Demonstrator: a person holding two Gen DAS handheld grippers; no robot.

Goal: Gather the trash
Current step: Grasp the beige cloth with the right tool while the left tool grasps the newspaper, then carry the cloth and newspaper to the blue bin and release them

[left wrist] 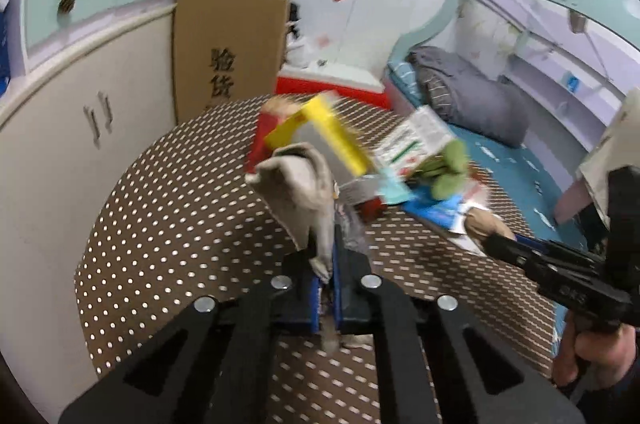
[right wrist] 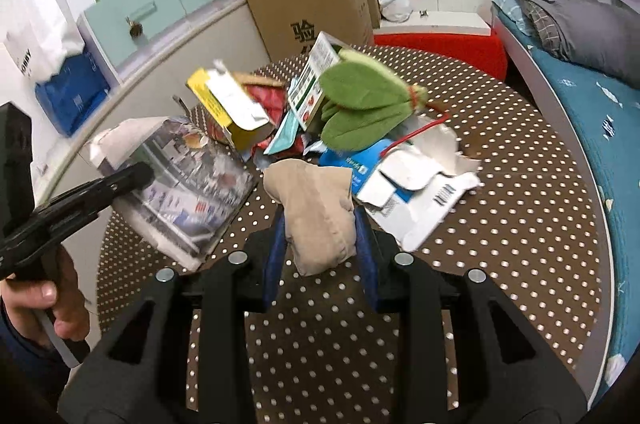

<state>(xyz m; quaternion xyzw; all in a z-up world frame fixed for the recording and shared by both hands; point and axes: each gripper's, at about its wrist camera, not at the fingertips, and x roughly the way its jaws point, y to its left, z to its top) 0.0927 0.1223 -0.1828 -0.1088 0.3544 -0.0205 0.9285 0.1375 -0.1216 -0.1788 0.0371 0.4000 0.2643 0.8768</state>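
the left gripper (left wrist: 326,278) sits low in the centre of its own frame, fingers pressed together on a crumpled grey-beige paper scrap (left wrist: 298,188) that stands up out of the pinch above the polka-dot table (left wrist: 168,224). in the right wrist view that same tool comes in from the left edge, the person's bare hand (right wrist: 44,300) wrapped round its handle, its tip against a glossy printed sheet (right wrist: 188,184) (whether this is one piece with the scrap, i cannot tell). the right gripper (right wrist: 320,224) points forward from the bottom centre, its blue pads (right wrist: 276,248) spread to either side of a beige wad (right wrist: 316,208), touching it at both flanks as far as the blur allows. counted in the heap behind: one yellow box (right wrist: 224,104), one white box with green print (right wrist: 316,80), one green leaf-shaped cloth (right wrist: 360,104), one torn white-and-blue carton (right wrist: 404,184). the heap fills the table's upper centre; bare dotted cloth runs along the lower and right parts up to the round edge, with a blue bed (right wrist: 592,112) just beyond on the right and a cardboard box (right wrist: 312,0) behind, upper centre.
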